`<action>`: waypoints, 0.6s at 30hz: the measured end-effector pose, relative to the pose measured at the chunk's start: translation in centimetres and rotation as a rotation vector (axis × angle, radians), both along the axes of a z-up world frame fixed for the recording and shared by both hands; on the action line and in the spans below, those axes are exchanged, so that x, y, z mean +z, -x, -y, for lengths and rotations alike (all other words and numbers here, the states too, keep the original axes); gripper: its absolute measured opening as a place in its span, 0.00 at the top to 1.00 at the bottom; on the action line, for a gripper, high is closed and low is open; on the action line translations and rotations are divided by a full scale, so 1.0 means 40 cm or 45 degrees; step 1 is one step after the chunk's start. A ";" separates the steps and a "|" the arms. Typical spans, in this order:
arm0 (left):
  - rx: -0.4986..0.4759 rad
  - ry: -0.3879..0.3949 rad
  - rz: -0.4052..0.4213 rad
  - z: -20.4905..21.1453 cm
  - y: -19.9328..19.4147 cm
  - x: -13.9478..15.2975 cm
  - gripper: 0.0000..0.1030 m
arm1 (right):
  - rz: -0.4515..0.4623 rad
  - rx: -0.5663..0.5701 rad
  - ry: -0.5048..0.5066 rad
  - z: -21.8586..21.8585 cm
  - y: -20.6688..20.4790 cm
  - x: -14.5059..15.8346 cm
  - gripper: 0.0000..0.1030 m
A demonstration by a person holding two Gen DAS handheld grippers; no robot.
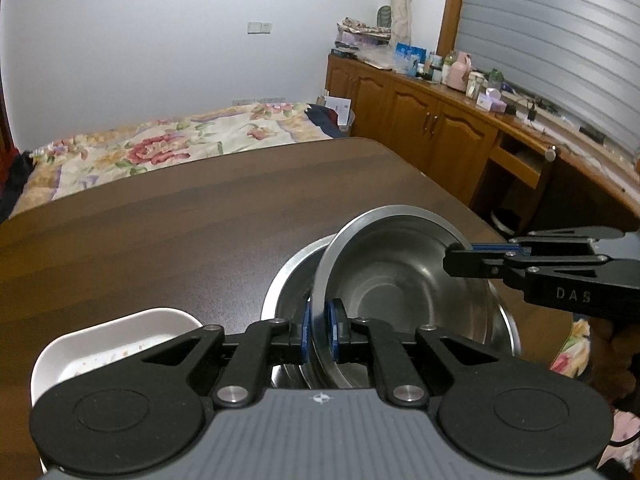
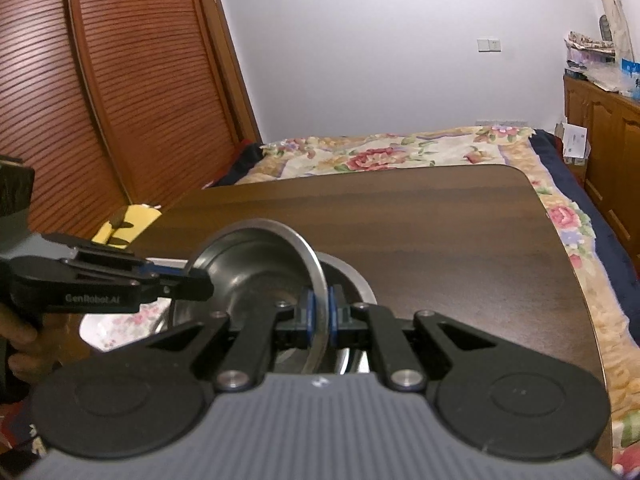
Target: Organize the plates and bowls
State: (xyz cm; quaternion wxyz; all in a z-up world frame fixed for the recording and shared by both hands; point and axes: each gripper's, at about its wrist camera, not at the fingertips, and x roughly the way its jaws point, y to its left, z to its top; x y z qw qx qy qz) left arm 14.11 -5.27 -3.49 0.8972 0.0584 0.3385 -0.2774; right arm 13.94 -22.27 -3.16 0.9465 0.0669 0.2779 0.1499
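- Two grippers on one steel bowl (image 1: 396, 280) here: the left gripper (image 1: 320, 330) is clamped on the rim on its side, and the right gripper (image 1: 466, 258) is pinching the opposite rim. Both sets of jaws are closed tight on the metal lip.
- The held bowl sits tilted, its open face leaning toward the left wrist camera, and it hangs directly over a second steel bowl (image 1: 292, 280) that rests on the brown table (image 1: 180, 220).
- That's the relation that matters: the lower bowl is straight below and a bit beyond the held one, so I'd guess the next bit is leveling it out and dropping it in to nest.
- From the right wrist view, the right gripper (image 2: 320, 312) bites the rim edge-on, with the lower bowl (image 2: 352, 276) peeking out just behind.
- Neither hand is really nearer; they're on opposite sides of the rim.
- A white dish (image 1: 100, 344) sits on the table just left of the stack, not touched.
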 end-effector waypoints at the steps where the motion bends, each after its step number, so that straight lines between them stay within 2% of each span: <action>1: -0.001 -0.012 0.011 0.004 0.002 -0.002 0.89 | 0.001 -0.003 0.010 -0.001 0.001 -0.002 0.91; 7: 0.010 -0.038 0.031 -0.002 0.001 -0.014 0.89 | -0.008 -0.011 0.018 0.002 -0.001 -0.010 0.91; 11: 0.036 -0.072 0.109 0.001 0.016 -0.011 0.89 | -0.001 -0.012 0.034 -0.004 -0.004 -0.015 0.91; 14: 0.056 -0.048 0.153 -0.004 0.027 -0.006 0.89 | 0.015 -0.023 0.039 -0.006 -0.004 -0.022 0.90; 18: 0.081 0.002 0.171 -0.016 0.047 0.000 0.81 | 0.035 -0.038 -0.015 0.006 -0.001 -0.030 0.88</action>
